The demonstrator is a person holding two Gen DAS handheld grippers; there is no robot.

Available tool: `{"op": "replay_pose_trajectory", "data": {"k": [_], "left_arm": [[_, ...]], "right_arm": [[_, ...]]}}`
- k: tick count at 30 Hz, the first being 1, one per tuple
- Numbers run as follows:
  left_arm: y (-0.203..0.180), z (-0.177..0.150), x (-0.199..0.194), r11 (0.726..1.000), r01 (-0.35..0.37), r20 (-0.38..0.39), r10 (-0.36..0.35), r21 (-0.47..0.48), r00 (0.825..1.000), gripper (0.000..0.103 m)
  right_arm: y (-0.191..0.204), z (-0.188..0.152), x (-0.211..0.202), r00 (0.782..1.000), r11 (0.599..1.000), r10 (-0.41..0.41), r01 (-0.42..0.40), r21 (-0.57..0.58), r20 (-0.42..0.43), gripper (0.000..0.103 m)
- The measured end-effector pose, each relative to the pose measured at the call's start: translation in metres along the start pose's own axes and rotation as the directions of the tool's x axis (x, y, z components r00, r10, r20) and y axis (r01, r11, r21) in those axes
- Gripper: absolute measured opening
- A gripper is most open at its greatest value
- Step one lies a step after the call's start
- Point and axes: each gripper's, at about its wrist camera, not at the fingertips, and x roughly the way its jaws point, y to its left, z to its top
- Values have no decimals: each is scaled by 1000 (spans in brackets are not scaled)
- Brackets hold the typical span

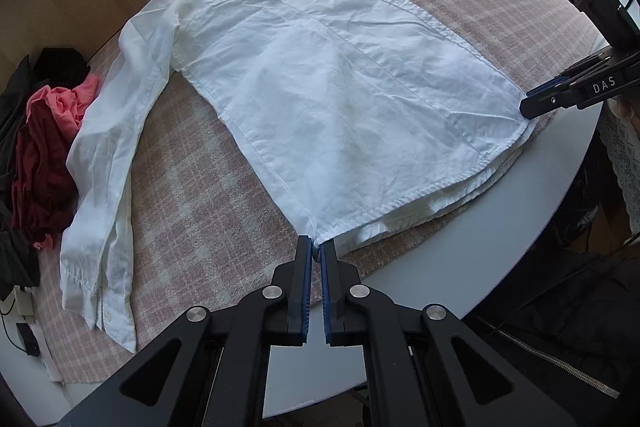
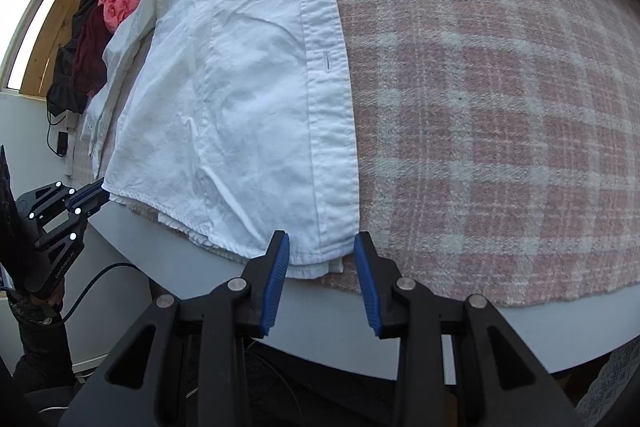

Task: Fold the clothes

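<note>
On the pink plaid blanket (image 2: pixel 500 87) covering the tabletop (image 1: pixel 460 259), a white shirt (image 1: pixel 320 75) lies spread flat, one sleeve trailing toward a heap of dark and pink clothes (image 1: pixel 48 147). The left hand-held gripper (image 1: pixel 316 247) pinches one hem corner tight. The right hand-held gripper (image 2: pixel 320 247) stands partly open astride the opposite corner (the buttonhole edge), its pads seemingly not pressing the cloth.

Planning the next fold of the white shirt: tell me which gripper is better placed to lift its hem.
Left. The left gripper is already shut on the hem corner of the white shirt. The right gripper straddles the button-placket corner with its jaws open, gripping nothing yet.
</note>
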Motion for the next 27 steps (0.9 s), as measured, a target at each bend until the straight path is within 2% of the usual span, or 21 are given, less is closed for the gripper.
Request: {"op": "replay_pose_trajectory", "data": {"k": [5,10,11,12,13,17,19,22,23,24,27], "left_arm": [[4,1,3,1000,3,5,-3,-12,1000,4],[6,-2,1,999,15,13,-15,-29,1000,4],[8,-3,2,999,20,11,-20,-37,1000,4],[9,-3,2,999,25,11,-25,-45,1000,4],[10,-3,2,998,30,13,-29,-50,999,4],[14,-6,-4,997,41,30,-39,-67,999,4],[16,-8,-7,995,61,39,-58,-81,998,4],[18,-12,-7,993,66,42,-63,-93,997,3],[18,-12,-5,993,69,40,-66,-95,997,3],[19,-13,-3,993,72,37,-69,-96,997,3],[20,-15,1,993,66,31,-64,-98,997,3]], "right_arm": [[-5,0,-2,1000,1000,4,-5,18,29,34],[-20,7,-5,995,992,85,-89,85,53,34],[-21,8,-6,994,992,91,-96,85,67,32],[-21,10,-7,992,991,96,-103,83,79,15],[-18,11,-8,993,993,90,-95,71,79,9],[-8,11,-19,993,997,72,-74,23,90,6],[-4,10,-26,995,999,33,-33,7,99,6],[-1,12,-30,995,999,-40,42,-21,90,11],[-2,13,-28,995,997,-62,64,-30,76,22],[-3,13,-26,994,996,-83,86,-38,64,27],[-6,16,-23,993,995,-95,97,-31,67,37]]}}
